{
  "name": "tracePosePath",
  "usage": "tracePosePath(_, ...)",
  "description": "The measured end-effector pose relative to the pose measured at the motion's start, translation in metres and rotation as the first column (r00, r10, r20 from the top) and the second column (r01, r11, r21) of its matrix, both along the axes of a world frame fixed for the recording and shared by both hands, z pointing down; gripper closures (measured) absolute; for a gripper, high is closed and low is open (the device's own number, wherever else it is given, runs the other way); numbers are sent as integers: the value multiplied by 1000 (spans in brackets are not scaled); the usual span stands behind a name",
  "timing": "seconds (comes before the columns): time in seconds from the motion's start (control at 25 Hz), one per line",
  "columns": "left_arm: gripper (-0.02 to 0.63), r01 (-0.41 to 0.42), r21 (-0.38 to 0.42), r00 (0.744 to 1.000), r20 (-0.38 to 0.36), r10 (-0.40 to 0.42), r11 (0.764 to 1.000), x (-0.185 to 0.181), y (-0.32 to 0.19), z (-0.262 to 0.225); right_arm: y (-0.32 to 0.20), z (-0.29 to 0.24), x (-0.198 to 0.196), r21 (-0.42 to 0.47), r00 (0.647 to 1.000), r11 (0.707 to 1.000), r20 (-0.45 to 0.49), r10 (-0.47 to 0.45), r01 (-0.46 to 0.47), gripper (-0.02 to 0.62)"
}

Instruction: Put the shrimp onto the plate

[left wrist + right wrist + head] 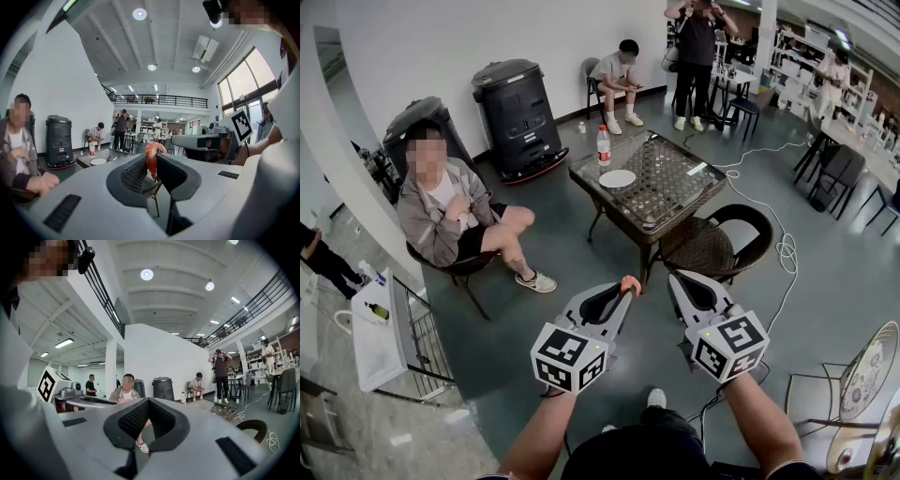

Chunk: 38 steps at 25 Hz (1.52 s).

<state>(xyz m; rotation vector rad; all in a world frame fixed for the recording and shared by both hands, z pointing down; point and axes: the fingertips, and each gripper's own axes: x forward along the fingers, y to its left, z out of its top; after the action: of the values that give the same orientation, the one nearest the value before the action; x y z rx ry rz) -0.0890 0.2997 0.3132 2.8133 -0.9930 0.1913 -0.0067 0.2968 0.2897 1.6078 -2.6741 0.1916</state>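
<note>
An orange shrimp [630, 282] [150, 158] hangs pinched between the tips of my left gripper [624, 289] [153, 157], which is shut on it and held in the air over the floor. My right gripper [676, 278] [148, 401] is level with it a little to the right, its jaws shut with nothing between them. The white plate [617, 178] [98, 161] lies on the glass-topped wicker table [675, 192] some way ahead, next to a bottle [603, 145]. Both grippers are well short of that table.
A wicker chair [722, 239] stands between me and the table. A person sits on a chair [450, 211] to the left. Black bins [517, 112] line the wall, a cable [784, 248] loops on the floor at right, and a white cart [380, 328] is near left.
</note>
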Motion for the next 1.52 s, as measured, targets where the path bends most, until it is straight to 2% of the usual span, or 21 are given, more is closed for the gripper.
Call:
tracePosePath(0.48, 538, 17, -5, 1000, 15, -17, 1000, 20, -33, 5, -38, 6, 18, -3, 1000, 1000, 11, -27, 27, 592)
tracePosePath(1.12, 538, 129, -12, 991, 36, -129, 992, 67, -69, 10, -77, 5, 67, 12, 990, 992, 64, -129, 128, 592)
tracePosePath(1.52, 538, 172, -24, 984, 53, -170, 985, 75, -93, 19, -107, 15, 79, 9, 985, 988, 80, -154, 154, 592)
